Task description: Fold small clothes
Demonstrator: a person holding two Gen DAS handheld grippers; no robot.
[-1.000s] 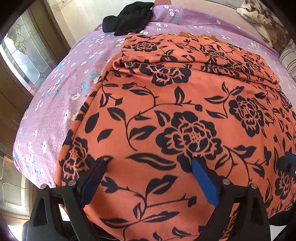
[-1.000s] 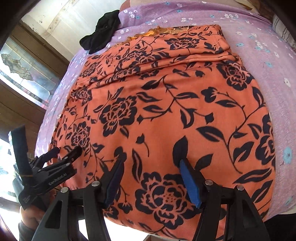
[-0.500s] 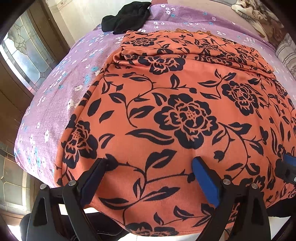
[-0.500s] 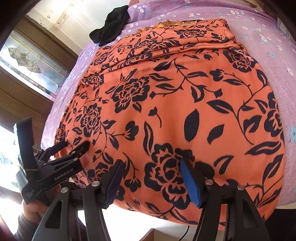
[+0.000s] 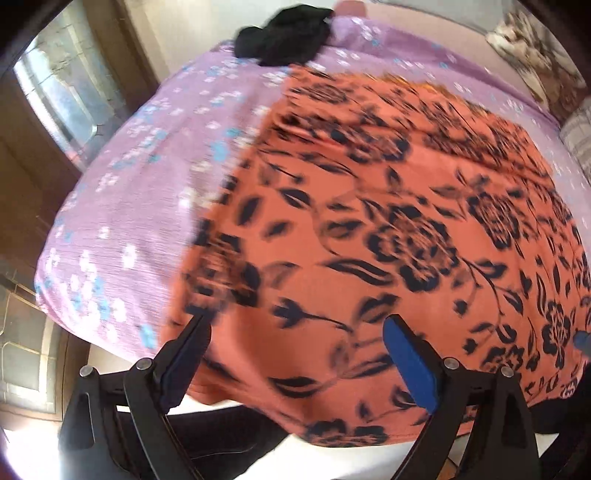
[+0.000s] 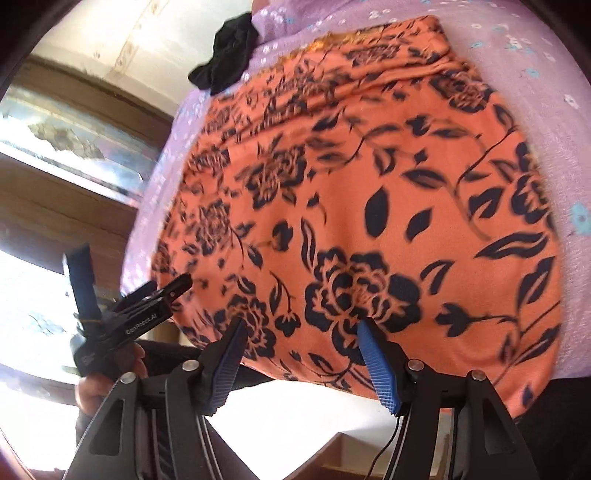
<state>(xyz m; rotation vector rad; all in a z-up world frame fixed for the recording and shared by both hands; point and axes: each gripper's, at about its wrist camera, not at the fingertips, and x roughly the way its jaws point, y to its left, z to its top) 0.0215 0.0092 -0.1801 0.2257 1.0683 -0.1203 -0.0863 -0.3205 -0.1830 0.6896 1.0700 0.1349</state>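
Orange floral cloth (image 5: 388, 229) spread flat on bed (image 5: 122, 229); your left gripper (image 5: 295, 354) and right gripper (image 6: 301, 354) fingers spread apart, holding nothing, at near edge.

Orange garment (image 5: 388, 229), black floral print, spread flat on bed, near edge overhanging, far end creased.

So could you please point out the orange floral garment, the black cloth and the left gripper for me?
orange floral garment (image 5: 369, 229): left wrist view, its flat middle.
black cloth (image 5: 284, 35): left wrist view, centre of the bundle.
left gripper (image 5: 295, 332): left wrist view, midway between fingertips.
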